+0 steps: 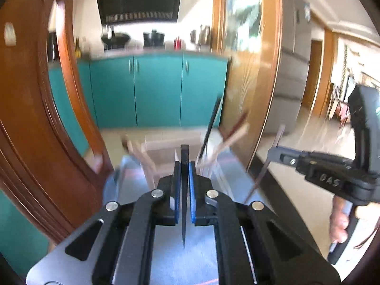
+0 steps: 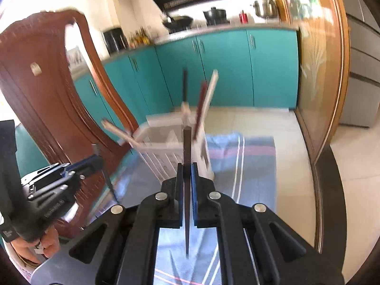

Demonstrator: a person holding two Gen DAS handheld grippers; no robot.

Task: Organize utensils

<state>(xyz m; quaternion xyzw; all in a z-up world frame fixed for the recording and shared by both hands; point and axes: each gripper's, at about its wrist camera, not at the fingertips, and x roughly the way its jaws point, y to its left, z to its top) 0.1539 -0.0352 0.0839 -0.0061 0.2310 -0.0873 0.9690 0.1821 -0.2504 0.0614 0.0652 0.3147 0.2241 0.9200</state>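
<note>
Blurred white utensil basket [image 2: 171, 147], contents indistinct

Daylight floods both views, brightest on the white wall [image 1: 201, 7] and on the pale floor [image 2: 356, 166], which glares. Motion blur smears the white rack [image 2: 173, 147] and the wooden chair [image 1: 35, 118]; only each camera's own claw is crisp. The fisheye bends the door frame [image 2: 332, 71], and the corners fall black.
</note>
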